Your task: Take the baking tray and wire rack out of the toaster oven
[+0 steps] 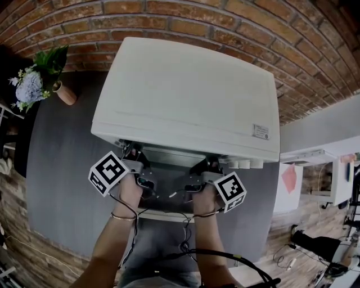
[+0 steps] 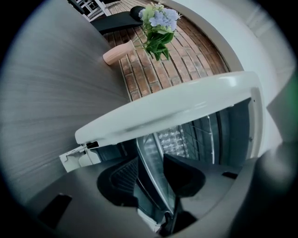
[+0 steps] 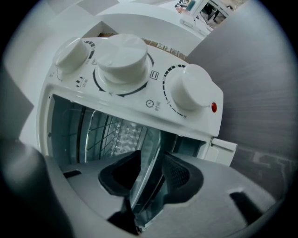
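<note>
The white toaster oven stands open on a grey table. In front of its opening are my left gripper and right gripper, both turned on their sides. In the left gripper view the baking tray, a thin shiny sheet seen edge-on, runs between the jaws of the left gripper. The pads stand apart from it on both sides. In the right gripper view the baking tray's edge lies between the jaws of the right gripper, with the pads close on either side. The wire rack sits inside the oven.
Three white knobs line the oven's control panel. A vase of flowers stands on the grey table to the oven's left, against the brick wall. The lowered oven door lies under my hands.
</note>
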Available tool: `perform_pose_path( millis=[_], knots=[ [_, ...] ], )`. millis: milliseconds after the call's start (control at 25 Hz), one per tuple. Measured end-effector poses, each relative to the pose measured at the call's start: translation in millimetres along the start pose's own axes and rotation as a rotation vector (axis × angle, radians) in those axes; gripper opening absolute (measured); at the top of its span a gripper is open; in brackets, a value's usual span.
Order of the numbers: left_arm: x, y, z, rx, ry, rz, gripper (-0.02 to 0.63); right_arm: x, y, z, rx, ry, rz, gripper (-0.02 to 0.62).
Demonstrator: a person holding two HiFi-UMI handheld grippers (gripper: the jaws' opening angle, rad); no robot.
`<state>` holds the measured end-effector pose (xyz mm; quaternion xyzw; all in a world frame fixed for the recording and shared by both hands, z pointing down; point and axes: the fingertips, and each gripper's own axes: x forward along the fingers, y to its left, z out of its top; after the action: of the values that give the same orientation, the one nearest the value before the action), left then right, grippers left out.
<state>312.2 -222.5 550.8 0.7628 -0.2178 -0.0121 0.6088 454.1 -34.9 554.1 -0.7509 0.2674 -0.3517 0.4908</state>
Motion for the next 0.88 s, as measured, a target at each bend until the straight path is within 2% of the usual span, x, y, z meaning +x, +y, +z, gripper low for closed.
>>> perform_pose_path(
  millis=[160, 440, 560, 760, 880],
  knots=[
    [7, 1, 0, -0.016, -0.01, -0.008, 0.142, 2, -3, -2, 0.015, -0.003, -0.039, 0.121],
    [9, 8, 0, -0.022, -0.022, 0.013, 0.087, 10, -2, -1, 0.013, -0.006, -0.004, 0.088],
    [9, 10, 0, -0.026, -0.023, 0.021, 0.08, 11, -2, 1, 0.016, -0.009, 0.006, 0.077],
    [9, 11, 1, -0.043, -0.027, 0.02, 0.075, 7, -6, -2, 0.032, -0.006, -0.042, 0.067],
    [9, 10, 0, -0.046, -0.025, 0.022, 0.072, 10, -4, -1, 0.021, -0.003, -0.013, 0.066]
  ],
)
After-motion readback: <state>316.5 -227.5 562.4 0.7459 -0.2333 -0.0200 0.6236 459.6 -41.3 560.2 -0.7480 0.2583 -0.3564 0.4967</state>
